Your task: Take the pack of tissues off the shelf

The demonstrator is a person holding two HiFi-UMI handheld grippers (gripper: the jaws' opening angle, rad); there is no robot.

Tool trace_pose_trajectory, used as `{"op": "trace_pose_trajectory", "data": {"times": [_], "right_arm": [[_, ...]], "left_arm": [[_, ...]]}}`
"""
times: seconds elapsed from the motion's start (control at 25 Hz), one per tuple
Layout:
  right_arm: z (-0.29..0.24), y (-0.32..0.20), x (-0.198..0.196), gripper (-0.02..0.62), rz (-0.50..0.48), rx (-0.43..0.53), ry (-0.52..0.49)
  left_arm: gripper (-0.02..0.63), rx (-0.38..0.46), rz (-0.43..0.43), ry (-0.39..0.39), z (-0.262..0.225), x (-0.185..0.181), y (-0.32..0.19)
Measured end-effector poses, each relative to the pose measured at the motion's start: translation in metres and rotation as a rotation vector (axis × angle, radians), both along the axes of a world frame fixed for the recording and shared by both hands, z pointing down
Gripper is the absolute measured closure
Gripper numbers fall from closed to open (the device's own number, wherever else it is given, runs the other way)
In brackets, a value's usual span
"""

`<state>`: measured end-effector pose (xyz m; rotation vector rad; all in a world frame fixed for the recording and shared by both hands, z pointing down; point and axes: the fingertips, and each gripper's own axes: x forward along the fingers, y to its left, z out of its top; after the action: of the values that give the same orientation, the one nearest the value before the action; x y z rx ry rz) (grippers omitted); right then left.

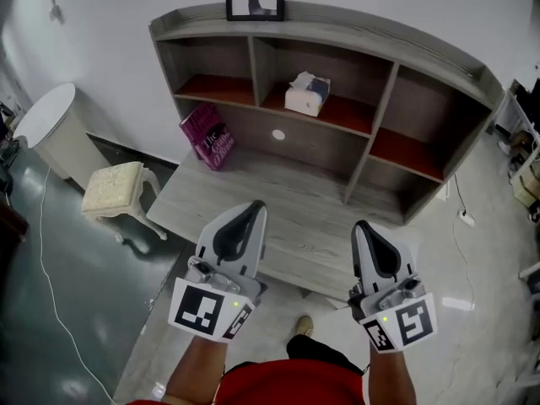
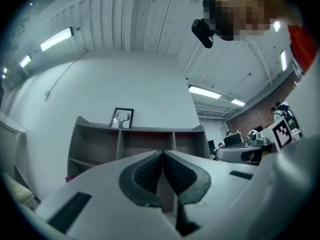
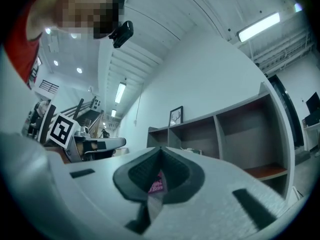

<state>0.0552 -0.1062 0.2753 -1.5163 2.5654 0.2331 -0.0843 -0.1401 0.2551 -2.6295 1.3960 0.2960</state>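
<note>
Head view gives the clearest look at the pack of tissues point(image 1: 307, 94): a pale, soft-sided block with a darker top and a white tissue puffing out. It sits on the reddish board of the middle upper compartment of the shelf point(image 1: 363, 32), well apart from both grippers. The left gripper point(image 1: 256, 207) and right gripper point(image 1: 363, 226) hover over the near edge of the desk point(image 1: 278, 218). Only this view shows the pink book point(image 1: 207, 136) leaning against the shelf's lower left.

The left gripper view shows its jaws pressed together with nothing between them (their bulk covers the shelf boards, so the pack is hidden). The right gripper view shows jaws also closed at the tips, with the book glimpsed through the gap behind them.
</note>
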Motion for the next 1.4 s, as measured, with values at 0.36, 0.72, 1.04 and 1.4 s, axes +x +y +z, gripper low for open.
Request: {"op": "trace_pose_trajectory", "data": {"times": [0.36, 0.72, 1.04, 1.4], "right_arm": [[-0.004, -0.082, 0.05, 0.591, -0.044, -0.001, -0.003], [-0.005, -0.112, 0.075, 0.591, 0.025, -0.001, -0.009], [0.004, -0.133, 0.086, 0.591, 0.096, -0.016, -0.007], [0.006, -0.158, 0.096, 0.591, 0.15, -0.018, 0.001]], "left_arm": [[0.581, -0.052, -0.065, -0.003, 0.002, 0.047, -0.099], [0.285, -0.117, -0.039, -0.052, 0.024, 0.079, -0.178], [0.209, -0.166, -0.068, -0.108, 0.04, 0.087, -0.249], [0.178, -0.23, -0.072, -0.163, 0.055, 0.101, -0.31]]}}
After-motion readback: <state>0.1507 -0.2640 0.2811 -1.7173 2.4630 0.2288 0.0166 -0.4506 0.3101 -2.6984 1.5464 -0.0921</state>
